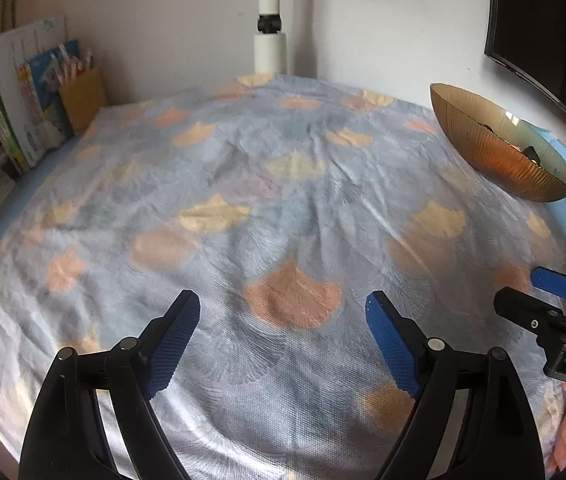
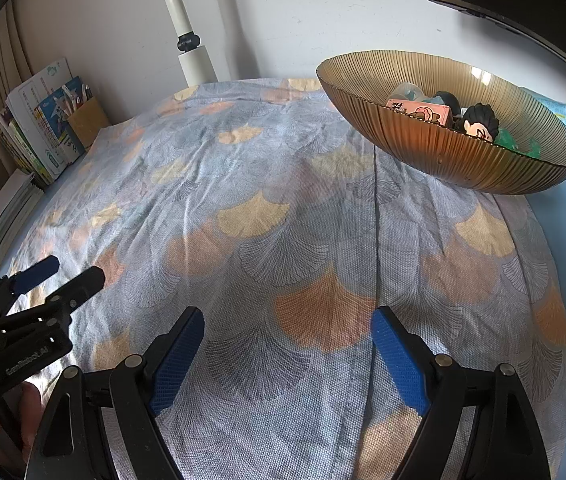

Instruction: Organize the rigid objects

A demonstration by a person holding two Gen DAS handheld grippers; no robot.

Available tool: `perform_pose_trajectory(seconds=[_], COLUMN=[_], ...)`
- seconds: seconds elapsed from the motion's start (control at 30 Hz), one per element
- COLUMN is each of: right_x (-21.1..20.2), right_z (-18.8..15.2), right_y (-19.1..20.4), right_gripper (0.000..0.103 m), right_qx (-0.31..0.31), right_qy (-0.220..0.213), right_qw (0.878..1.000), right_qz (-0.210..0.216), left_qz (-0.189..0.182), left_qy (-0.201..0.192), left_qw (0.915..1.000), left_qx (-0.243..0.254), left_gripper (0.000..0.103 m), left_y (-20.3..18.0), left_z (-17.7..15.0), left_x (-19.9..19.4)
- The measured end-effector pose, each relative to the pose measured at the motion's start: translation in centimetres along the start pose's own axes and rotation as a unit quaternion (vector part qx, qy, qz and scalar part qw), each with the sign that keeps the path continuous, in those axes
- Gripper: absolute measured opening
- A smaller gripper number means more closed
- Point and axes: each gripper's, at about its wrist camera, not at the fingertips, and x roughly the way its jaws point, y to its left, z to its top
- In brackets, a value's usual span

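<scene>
Where the amber bowl [image 2: 449, 148] sits at two o'clock on the cloth [image 2: 283, 220], I see its pink box [image 2: 419, 111] and dark-haired figure [image 2: 479, 123] only from the right wrist. Left gripper [image 1: 283, 316] and right gripper [image 2: 287, 332] both gape empty.

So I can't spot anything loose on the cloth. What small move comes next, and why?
Probably pull both tools back. The left tool and right tool are open and hold nothing, the patterned cloth shows no loose items, and the toys already sit in the amber bowl.
</scene>
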Motion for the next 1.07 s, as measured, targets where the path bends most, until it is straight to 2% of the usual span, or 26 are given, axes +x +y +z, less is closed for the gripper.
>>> perform_pose_trajectory(seconds=[0.17,0.53,0.87,0.93,1.0,1.07], right_x=[0.1,0.1,0.2,0.2,0.2,0.1], right_z=[0.0,0.0,-0.1,-0.1,-0.1,-0.1], right_y=[-0.1,-0.1,0.0,0.0,0.0,0.0], right_gripper=[0.085,0.085,0.086,0.087,0.087,0.087], right_qx=[0.001,0.001,0.0,0.0,0.0,0.001], right_qy=[0.001,0.002,0.003,0.003,0.003,0.003], right_qw=[1.0,1.0,1.0,1.0,1.0,1.0], right_qz=[0.0,0.0,0.001,0.001,0.0,0.0], left_qz=[0.011,0.016,0.0,0.01,0.036,0.03], left_qy=[-0.005,0.008,0.026,0.02,-0.006,-0.013], left_qw=[0.9998,0.9998,0.9992,0.999,0.9984,0.9987], left_qx=[-0.016,-0.011,-0.031,-0.039,-0.044,-0.039], left_gripper=[0.084,0.084,0.084,0.084,0.084,0.084], left_y=[0.6,0.4,1.3,1.6,1.8,1.7], left_z=[-0.2,0.0,0.1,0.2,0.2,0.2], left_x=[-0.3,0.2,0.7,0.6,-0.1,-0.3])
